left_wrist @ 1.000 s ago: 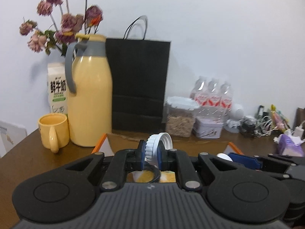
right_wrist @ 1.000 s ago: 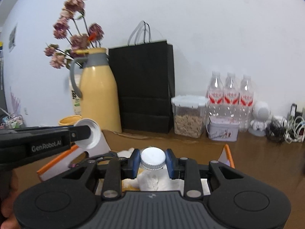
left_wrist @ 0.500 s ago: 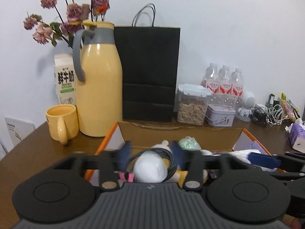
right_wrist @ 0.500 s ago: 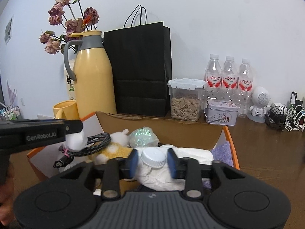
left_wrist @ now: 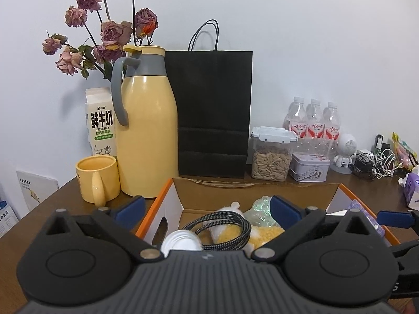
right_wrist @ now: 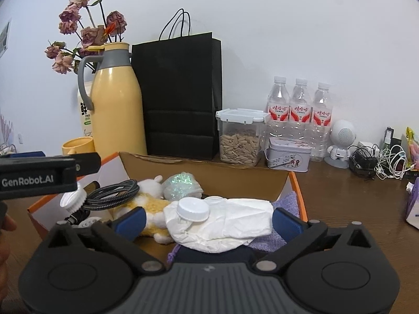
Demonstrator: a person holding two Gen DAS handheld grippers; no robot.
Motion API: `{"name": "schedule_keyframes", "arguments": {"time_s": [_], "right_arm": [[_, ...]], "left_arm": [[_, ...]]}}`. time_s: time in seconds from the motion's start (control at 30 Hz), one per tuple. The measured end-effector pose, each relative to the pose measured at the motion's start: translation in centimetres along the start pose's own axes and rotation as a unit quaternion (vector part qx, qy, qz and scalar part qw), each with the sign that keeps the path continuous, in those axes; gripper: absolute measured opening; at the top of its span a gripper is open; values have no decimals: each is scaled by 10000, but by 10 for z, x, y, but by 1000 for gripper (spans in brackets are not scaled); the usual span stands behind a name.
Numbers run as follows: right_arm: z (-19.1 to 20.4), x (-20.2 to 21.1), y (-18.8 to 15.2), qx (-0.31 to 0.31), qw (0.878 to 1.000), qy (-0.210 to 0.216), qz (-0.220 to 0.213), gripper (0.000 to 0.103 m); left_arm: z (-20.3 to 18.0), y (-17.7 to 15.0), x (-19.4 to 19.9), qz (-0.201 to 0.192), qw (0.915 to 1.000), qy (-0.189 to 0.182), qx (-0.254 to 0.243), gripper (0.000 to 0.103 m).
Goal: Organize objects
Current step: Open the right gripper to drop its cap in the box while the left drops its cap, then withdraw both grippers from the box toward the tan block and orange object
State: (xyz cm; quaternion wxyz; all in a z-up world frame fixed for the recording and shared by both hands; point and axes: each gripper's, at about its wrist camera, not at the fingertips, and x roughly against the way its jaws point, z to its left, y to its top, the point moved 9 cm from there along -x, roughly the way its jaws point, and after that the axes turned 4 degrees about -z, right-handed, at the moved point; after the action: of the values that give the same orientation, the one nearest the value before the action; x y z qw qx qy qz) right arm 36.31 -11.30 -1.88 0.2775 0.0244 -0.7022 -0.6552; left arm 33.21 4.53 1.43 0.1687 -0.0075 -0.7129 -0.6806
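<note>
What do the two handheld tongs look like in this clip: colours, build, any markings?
Both are matte black plastic with a ribbed grey body, round pivot discs and silver screws. The left tongs and right tongs have blue pads on their fingertips. White "GenRobot.AI" lettering marks the left one's side.

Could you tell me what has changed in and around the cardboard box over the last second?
Both claws have just opened and let go. The left claw dropped its white cap into the cardboard box; the right claw released its white lid, which now rests on the white cloth. Both views tilted downward, showing more of the box. The yellow jug, black bag and bottles stayed put.
</note>
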Motion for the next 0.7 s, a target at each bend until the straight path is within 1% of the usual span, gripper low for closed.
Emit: {"name": "schedule_keyframes", "arguments": {"time_s": [0.27,0.47,0.7], "right_arm": [[-1,10,1,9,10000,8,-63,103],[-2,23,-2,87,9999,31,-66,103],[1,42,-11,176,9998,117,19,103]], "left_arm": [[-2,1,9,-30,10000,-78,-20,103],[-8,0,25,-13,9996,-252,-127,103],[-14,-11,42,178,9986,-410,-278,103]]}}
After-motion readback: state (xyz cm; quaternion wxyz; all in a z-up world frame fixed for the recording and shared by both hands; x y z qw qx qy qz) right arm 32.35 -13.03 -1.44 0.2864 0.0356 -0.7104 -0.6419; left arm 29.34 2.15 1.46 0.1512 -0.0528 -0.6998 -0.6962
